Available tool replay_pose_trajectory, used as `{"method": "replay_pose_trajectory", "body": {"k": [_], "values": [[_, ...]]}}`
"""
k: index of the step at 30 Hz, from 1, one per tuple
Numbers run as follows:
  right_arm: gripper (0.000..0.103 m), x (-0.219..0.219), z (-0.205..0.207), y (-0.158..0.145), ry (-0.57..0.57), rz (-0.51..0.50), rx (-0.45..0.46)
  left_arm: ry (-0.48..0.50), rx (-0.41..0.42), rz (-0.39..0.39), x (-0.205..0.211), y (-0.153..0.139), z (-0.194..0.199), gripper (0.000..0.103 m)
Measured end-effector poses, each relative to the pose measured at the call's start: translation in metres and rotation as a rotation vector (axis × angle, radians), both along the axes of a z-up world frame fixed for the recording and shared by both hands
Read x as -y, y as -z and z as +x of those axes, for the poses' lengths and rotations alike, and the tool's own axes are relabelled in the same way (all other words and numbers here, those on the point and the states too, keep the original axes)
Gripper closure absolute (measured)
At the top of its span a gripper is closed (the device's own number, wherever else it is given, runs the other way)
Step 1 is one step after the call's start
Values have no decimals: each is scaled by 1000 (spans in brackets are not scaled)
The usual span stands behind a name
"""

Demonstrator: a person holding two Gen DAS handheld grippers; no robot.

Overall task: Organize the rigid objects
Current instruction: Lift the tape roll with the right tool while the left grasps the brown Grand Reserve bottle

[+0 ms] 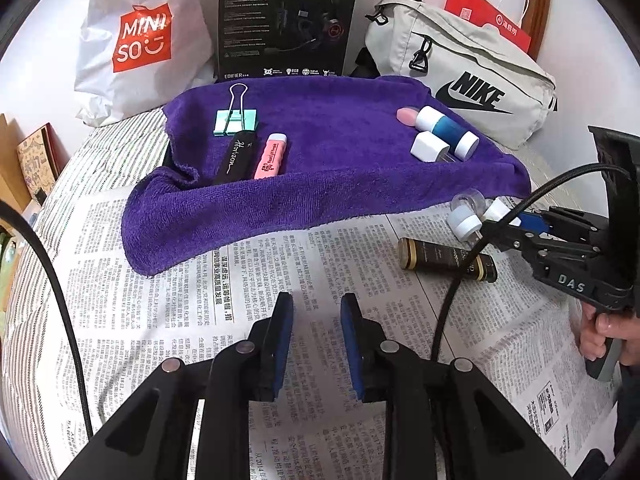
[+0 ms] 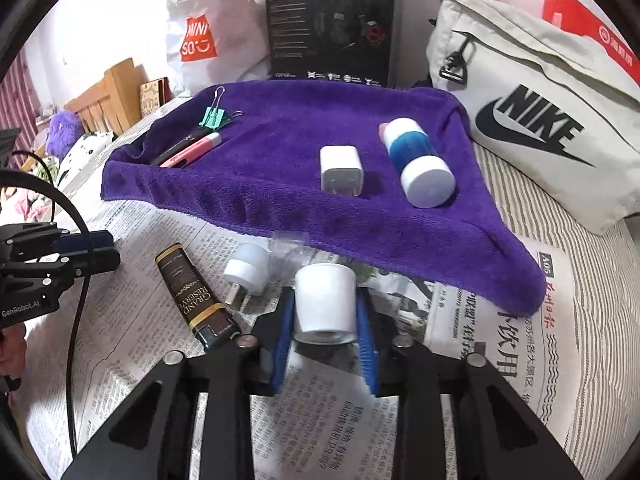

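My right gripper is shut on a white cylindrical cap-like piece, just off the purple towel's front edge; the gripper also shows in the left wrist view. My left gripper is open and empty over the newspaper. On the towel lie a green binder clip, a black pen case, a pink eraser-like stick, a white charger and a blue-and-white bottle. On the newspaper lie a dark tube, a white plug adapter and a clear cap.
Behind the towel stand a Miniso bag, a black headset box and a beige Nike bag. Newspaper covers the striped bedding. A black cable hangs across the right side. A wooden headboard is at the far left.
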State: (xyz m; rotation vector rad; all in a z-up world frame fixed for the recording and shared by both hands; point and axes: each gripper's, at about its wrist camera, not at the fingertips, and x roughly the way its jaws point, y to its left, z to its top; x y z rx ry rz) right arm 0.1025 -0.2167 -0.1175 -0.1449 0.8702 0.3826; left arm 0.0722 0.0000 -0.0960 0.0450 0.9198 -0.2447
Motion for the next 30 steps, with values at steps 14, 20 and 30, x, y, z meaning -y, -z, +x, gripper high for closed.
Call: {"method": "replay_pose_trajectory", "body": {"k": [14,20,30], "values": [[74,39,-34,0,7,-10,-18,121,4,9,35,-6,12,79],[74,42,-37,2,12,11,2,181,10,23,44,-9,23,79],[74,53,-42,0,25,51,-19,339,17,58,53,-13,19,69]]}}
